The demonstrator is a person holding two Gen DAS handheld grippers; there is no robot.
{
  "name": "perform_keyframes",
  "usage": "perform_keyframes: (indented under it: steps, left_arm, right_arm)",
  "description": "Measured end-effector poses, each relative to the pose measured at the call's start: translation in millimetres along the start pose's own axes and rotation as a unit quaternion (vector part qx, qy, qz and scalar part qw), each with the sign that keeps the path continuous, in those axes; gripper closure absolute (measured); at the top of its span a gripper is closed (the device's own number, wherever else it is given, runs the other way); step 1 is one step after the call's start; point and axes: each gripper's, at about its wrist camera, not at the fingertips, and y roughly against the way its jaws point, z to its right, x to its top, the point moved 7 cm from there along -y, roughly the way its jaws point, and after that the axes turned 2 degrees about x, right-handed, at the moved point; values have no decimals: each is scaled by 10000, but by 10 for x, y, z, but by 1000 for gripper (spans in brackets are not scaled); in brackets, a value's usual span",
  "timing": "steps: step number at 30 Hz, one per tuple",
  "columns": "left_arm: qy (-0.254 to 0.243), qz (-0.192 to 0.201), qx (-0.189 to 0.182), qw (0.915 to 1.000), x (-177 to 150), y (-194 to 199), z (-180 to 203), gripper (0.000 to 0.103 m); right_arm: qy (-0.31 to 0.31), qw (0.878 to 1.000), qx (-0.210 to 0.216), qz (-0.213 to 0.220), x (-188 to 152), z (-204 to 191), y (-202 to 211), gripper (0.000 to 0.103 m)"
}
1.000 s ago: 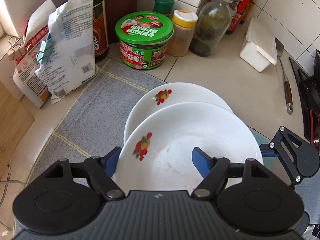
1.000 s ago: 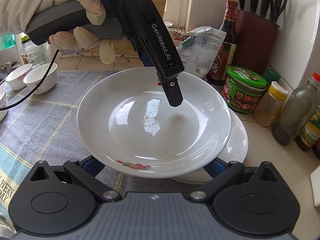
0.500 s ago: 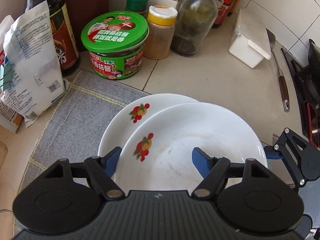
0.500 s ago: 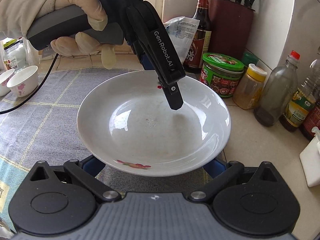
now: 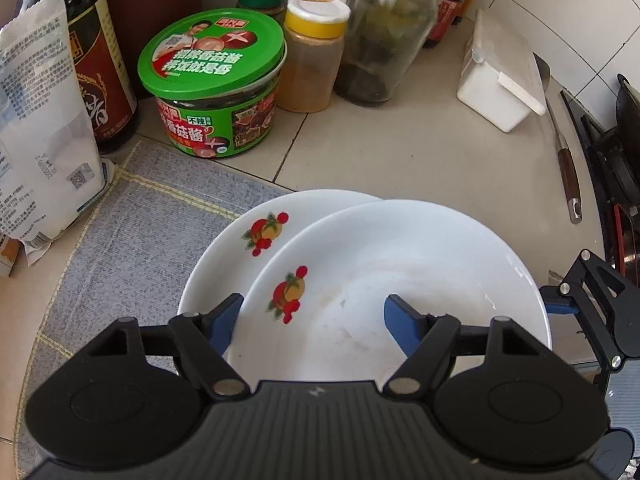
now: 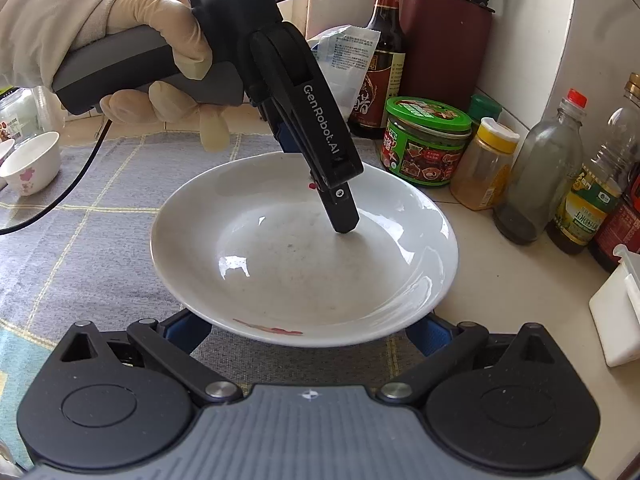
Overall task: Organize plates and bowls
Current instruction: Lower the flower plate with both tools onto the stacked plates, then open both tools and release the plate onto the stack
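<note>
upper plate (image 5: 400, 280): white, red-and-orange fruit sprig with green leaves near its rim
lower plate (image 5: 240, 256): white, same fruit sprig
cloth (image 5: 132, 232): grey-blue weave, pale yellow stripes
jar (image 5: 218, 80): green lid, red-and-green label
spice bottle (image 5: 314, 52): yellow cap with white top, tan powder
small bowl (image 6: 30, 162): white, pink flower
box (image 5: 500, 76): white
glove (image 6: 132, 20): cream
knife block (image 6: 444, 48): dark red
</note>
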Motion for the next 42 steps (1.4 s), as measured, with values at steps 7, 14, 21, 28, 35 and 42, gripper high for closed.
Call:
perform_keyframes:
  steps: [7,14,21,28,35,42]
  left_arm:
    - [127,-33,-59,9999,0,-54,-51,27]
    - [58,-44,-7,10000,20,-62,-60,27]
    - [-223,-67,270,9994,25,-43,-27,26]
    - [-167,-18,295,9994,-3,23,-75,26]
    - [-167,51,398,9991,10,103,-92,25]
    - [-204,126,476,9986,22,178,-97,25]
  right_arm:
    - [-20,10000,-3,-25,18,11,-26,0]
    - [-30,10000,-34,-37,25,13,-46,0]
    - [30,10000,-28,-45,27,1,-64,0]
    - [54,10000,-5,-59,37,-4,-77,0]
    - [49,10000,19,-50,42,-12,-82,0]
    - [58,10000,12,-51,53,-22,-81,0]
